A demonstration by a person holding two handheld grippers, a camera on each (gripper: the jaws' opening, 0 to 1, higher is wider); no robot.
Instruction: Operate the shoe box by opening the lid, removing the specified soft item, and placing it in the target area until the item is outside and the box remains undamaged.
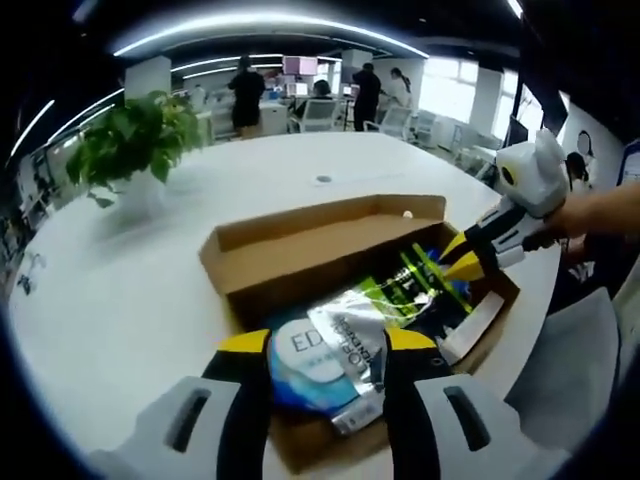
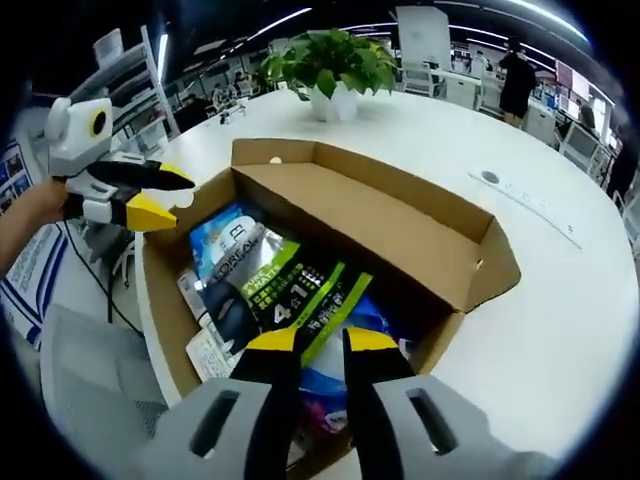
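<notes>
A brown cardboard shoe box lies open on the white table, its lid folded back. Inside are soft packets: a blue-white-silver one and a green-black one. My left gripper is open, its jaws wide apart above the box's near end, with the blue-white packet seen between them. My right gripper hangs over the box's other end, jaws a narrow gap apart at the edge of the green packet. Whether they touch it is unclear.
A potted plant stands on the round white table. A small round port sits beyond the box. Grey chairs stand at the table's edge. People stand far back.
</notes>
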